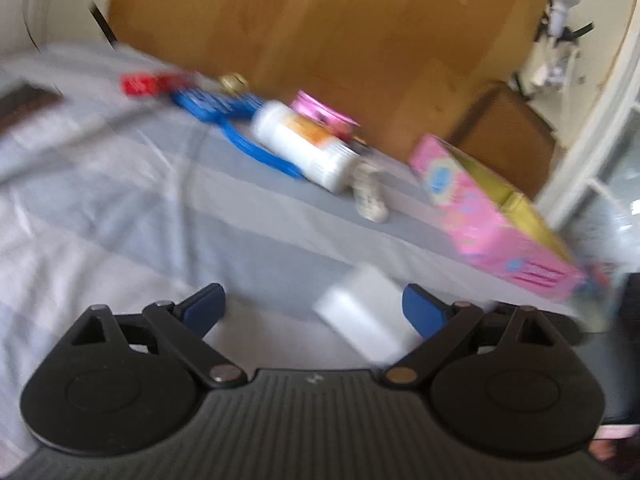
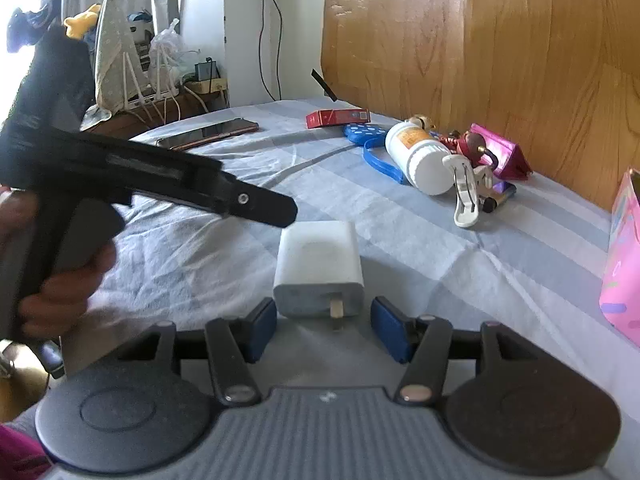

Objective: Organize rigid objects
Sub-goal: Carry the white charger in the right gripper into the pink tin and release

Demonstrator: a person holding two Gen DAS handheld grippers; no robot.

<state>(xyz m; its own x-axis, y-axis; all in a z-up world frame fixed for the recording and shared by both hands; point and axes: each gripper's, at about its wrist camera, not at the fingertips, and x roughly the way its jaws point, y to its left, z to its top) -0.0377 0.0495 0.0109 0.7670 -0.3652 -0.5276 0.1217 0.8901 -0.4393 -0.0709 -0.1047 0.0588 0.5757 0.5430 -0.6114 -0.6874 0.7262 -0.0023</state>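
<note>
A white plug adapter (image 2: 318, 268) lies on the striped bedsheet (image 2: 420, 248), its prong facing my right gripper (image 2: 326, 322). That gripper stands partly open just behind it, with its blue pads (image 2: 262, 322) to either side of the near face and not pressing on it. In the left wrist view the same adapter (image 1: 364, 312) is blurred. It sits between the wide-open fingers of my left gripper (image 1: 314, 310), closer to the right pad (image 1: 424, 312). The left gripper's black finger (image 2: 260, 206) hovers over the adapter's far end, held by a hand (image 2: 64, 292).
Along the wooden headboard (image 2: 500, 40) lie a white bottle (image 2: 420, 160), a blue strapped item (image 2: 362, 134), a red box (image 2: 338, 118), a white clip (image 2: 466, 188) and a magenta pouch (image 2: 504, 156). An open pink box (image 1: 492, 216) stands at the right. A phone (image 2: 208, 134) lies at the far left.
</note>
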